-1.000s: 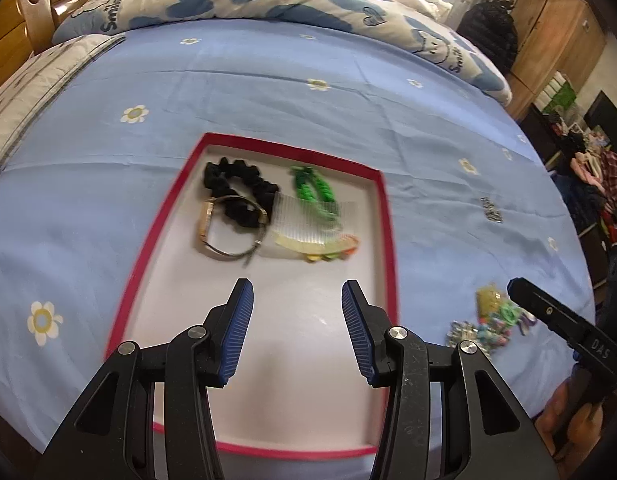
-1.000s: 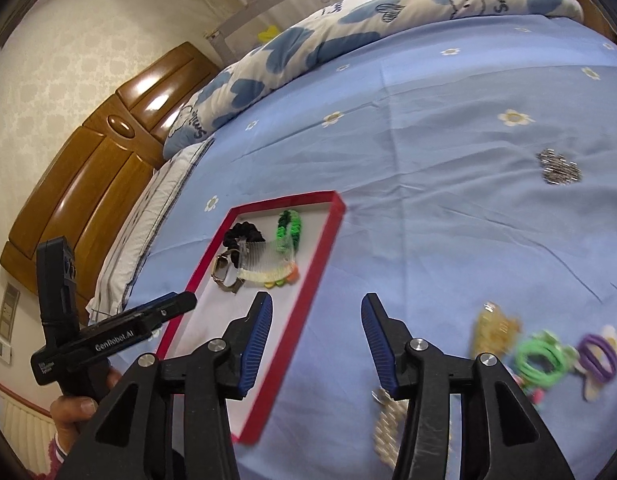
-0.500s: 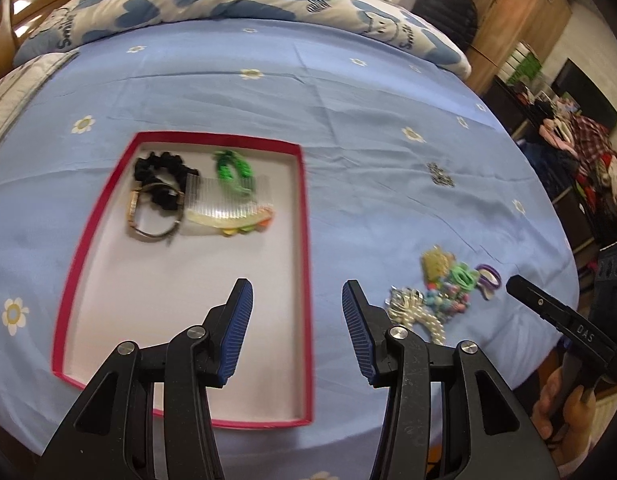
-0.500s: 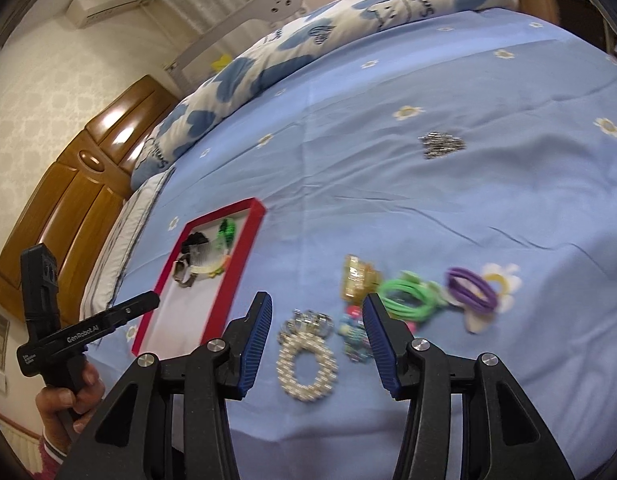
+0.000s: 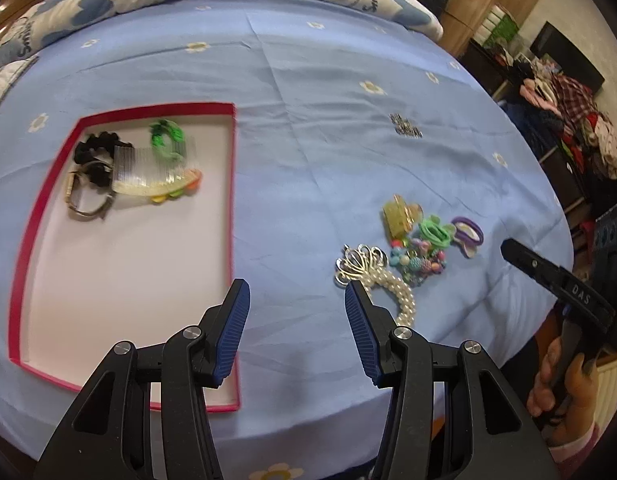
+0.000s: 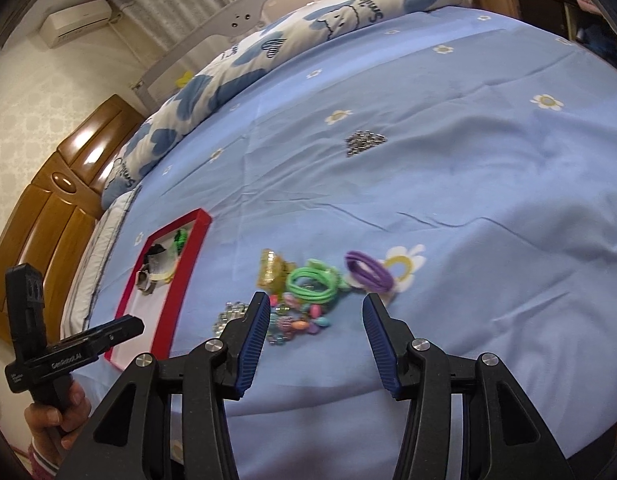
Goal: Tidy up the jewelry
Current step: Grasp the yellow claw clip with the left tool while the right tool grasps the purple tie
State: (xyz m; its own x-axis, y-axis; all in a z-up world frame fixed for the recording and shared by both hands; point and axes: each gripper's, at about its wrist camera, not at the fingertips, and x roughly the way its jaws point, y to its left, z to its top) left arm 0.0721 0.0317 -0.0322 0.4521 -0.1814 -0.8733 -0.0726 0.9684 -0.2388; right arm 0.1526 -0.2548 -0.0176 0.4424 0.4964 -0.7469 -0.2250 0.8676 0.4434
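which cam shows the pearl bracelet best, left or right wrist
Left wrist view. The pearl bracelet shows its bead loop and silver crown charm, only partly cut off by a gripper finger. In the right wrist view only a blurred glimpse of it shows beside the gripper finger.

home bedroom: bed [image 6: 468, 160], quilt [image 6: 308, 28], headboard [image 6: 48, 208]

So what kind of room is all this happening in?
Most likely a bedroom: the jewelry lies on a bed with a blue flowered sheet, a heart-print quilt bunched at its far edge, beside a wooden headboard.
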